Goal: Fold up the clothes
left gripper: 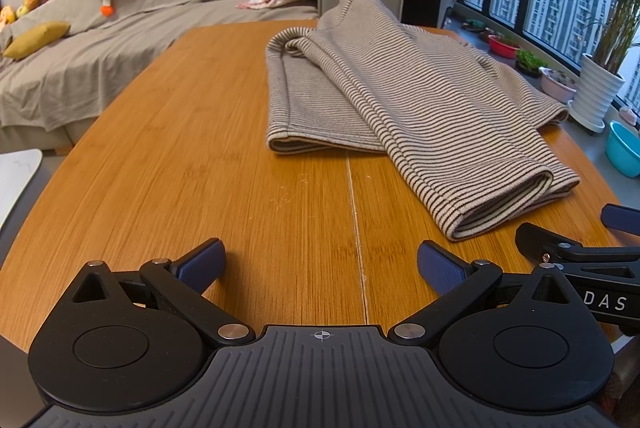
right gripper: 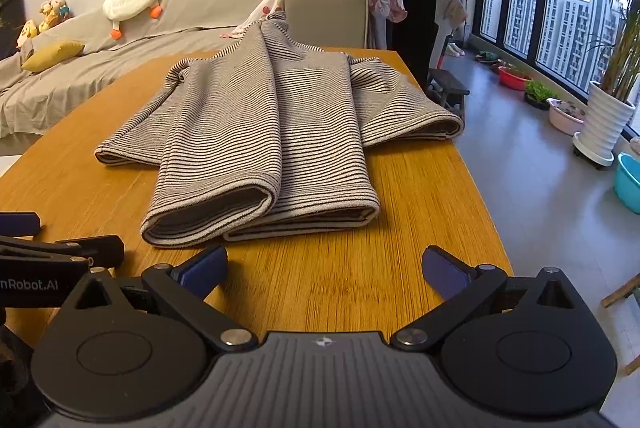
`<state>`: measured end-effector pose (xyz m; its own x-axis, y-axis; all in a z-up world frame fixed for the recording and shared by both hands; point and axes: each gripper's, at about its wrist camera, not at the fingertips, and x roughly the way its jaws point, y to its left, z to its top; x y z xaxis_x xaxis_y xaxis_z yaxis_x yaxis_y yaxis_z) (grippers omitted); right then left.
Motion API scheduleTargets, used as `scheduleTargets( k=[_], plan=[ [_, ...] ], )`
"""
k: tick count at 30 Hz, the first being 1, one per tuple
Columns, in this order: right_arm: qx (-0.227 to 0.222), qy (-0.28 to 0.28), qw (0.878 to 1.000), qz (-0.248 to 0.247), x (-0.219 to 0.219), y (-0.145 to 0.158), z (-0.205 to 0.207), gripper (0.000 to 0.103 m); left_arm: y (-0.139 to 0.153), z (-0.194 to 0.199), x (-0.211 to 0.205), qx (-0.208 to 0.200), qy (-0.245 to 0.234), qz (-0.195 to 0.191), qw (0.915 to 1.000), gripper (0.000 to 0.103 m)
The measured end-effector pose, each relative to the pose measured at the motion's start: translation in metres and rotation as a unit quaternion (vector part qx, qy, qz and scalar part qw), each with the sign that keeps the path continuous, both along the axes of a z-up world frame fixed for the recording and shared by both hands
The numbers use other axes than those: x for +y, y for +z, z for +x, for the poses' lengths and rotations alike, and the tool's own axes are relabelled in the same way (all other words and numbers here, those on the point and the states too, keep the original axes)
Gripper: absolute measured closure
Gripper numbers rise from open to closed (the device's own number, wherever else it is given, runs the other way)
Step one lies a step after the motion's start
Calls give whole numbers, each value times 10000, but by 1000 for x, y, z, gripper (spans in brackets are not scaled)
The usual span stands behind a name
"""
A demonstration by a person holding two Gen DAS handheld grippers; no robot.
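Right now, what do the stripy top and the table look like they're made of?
Striped top: soft, matte ribbed knit, probably cotton; fine stripes, rounded folds. Table: glossy orange-brown wood, perhaps bamboo; straight grain, a seam down the middle.

Striped garment (right gripper: 264, 131) lay partly folded on wooden table (right gripper: 420, 187), at 12 o'clock. Right gripper (right gripper: 324, 270) gaped empty, short of its hem.

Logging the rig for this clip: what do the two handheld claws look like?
Both match: the left claw and right claw have black linkage arms with silver pivot pins, round black discs, a ribbed dark grey base bearing a crosshair mark, and textured dark blue finger pads. White lettering runs along each body. No cables or sleeves show.
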<state>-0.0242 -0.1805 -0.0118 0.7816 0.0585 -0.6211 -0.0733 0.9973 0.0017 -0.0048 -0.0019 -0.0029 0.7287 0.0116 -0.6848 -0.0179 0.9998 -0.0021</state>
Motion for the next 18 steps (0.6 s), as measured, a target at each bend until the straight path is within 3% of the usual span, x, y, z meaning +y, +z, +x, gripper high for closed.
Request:
scheduleTargets(
  k=[13, 18],
  plan=[
    [-38, 6, 10000, 3, 0, 0, -1, 0, 1, 0, 1, 11, -23, 4, 10000, 0],
    [114, 255, 9995, 115, -6, 4, 4, 0, 5, 7, 7, 146, -221, -119, 9996, 0]
  ],
)
